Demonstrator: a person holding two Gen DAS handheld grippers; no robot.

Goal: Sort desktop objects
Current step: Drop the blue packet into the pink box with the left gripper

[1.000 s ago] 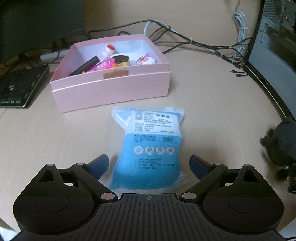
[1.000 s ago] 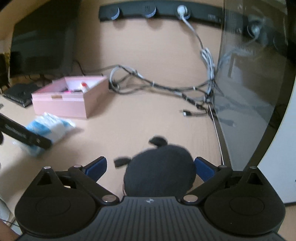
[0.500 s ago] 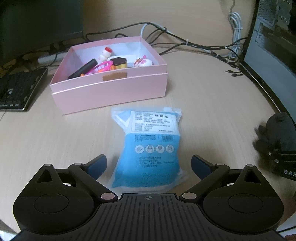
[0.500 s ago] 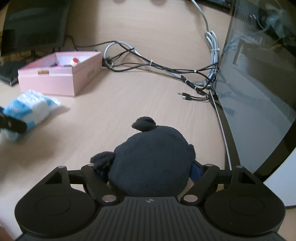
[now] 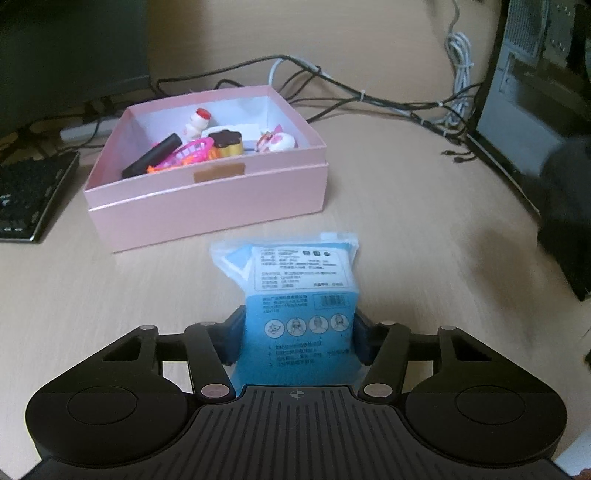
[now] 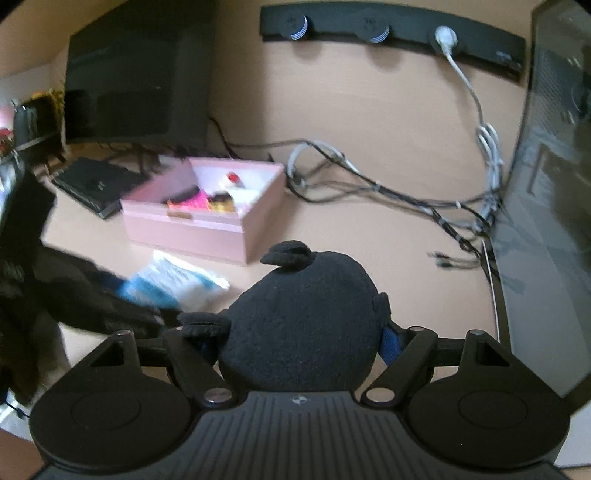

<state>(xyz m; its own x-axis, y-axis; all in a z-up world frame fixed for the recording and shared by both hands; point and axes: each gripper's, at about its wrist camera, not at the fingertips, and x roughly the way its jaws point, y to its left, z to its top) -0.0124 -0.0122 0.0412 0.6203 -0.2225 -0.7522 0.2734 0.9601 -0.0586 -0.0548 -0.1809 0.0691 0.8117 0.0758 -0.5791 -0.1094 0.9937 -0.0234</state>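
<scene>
A blue and white plastic packet (image 5: 301, 295) lies on the wooden desk in front of the pink box (image 5: 207, 206). My left gripper (image 5: 299, 339) is shut on its near end, with the blue pads pressing both sides. The right gripper (image 6: 299, 339) is shut on a round black plush toy (image 6: 303, 325), held above the desk. The left wrist view shows that plush as a dark blur (image 5: 565, 177) at the right edge. In the right wrist view, the pink box (image 6: 184, 229) and the packet (image 6: 173, 284) lie to the left. The box holds several small toys.
A black keyboard (image 5: 29, 195) lies left of the box. Tangled cables (image 5: 388, 103) run behind it towards a dark glass panel (image 5: 535, 110) along the desk's right edge. A dark monitor (image 5: 70, 48) stands at the back left. A black power strip (image 6: 388, 26) is on the wall.
The left jaws have closed onto the blue packet. My right gripper closed on the black plush and has lifted it off the desk.
</scene>
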